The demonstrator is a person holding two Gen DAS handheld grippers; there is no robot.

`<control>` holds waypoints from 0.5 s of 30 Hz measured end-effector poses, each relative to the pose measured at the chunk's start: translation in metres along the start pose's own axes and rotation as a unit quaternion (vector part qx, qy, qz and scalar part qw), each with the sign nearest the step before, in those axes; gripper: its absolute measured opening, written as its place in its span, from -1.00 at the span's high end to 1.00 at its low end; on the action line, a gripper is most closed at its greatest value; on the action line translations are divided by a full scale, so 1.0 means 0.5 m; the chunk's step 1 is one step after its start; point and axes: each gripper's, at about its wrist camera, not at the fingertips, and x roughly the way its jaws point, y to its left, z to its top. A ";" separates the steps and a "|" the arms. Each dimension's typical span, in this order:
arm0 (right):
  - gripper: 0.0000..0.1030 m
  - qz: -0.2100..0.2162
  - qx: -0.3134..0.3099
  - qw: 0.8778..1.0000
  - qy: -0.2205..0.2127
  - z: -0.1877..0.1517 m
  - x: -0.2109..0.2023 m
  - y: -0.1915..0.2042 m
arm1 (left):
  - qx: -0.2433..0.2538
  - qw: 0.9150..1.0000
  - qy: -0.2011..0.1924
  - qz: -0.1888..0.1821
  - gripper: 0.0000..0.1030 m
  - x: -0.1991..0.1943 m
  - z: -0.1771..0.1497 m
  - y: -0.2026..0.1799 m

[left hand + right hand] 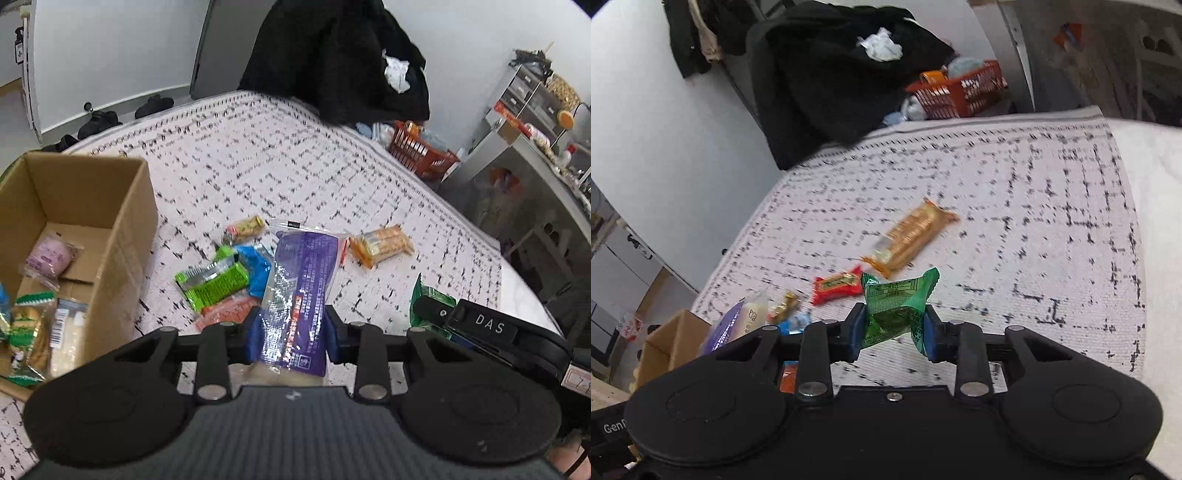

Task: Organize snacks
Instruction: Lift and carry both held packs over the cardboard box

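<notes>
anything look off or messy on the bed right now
Nothing looks damaged or spilled. Loose snacks lie scattered on the blanket beside the cardboard box: a lime green packet overlapping a blue one, and an orange biscuit pack lying apart. They are simply not boxed yet.

White walls (pixel 110 55), patterned bedspread (pixel 277 155), metal shelving (pixel 535 92)

a long purple snack packet (pixel 301 291) with a clear end is held up off the bed, above the loose pile. a crumpled green packet (pixel 897 308) is likewise held aloft. left of the purple packet, a lime-green wrapper (pixel 210 282), a blue one (pixel 256 264) and a red one (pixel 229 314) are heaped; an orange biscuit pack (pixel 380 243) lies to its right. several packets are already laid in the cardboard box (pixel 122 206) further left.
</notes>
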 end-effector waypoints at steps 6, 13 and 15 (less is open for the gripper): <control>0.40 0.019 -0.010 1.000 -0.014 0.005 -0.029 0.052 | -0.008 1.000 -0.025 -0.002 0.36 -0.048 0.019 0.018; 0.40 0.034 -0.022 0.999 -0.016 -0.004 -0.046 0.103 | -0.002 0.998 -0.054 0.010 0.36 -0.100 0.041 0.047; 0.40 0.036 -0.025 0.999 -0.015 -0.007 -0.053 0.116 | -0.010 0.998 -0.058 0.007 0.36 -0.110 0.045 0.060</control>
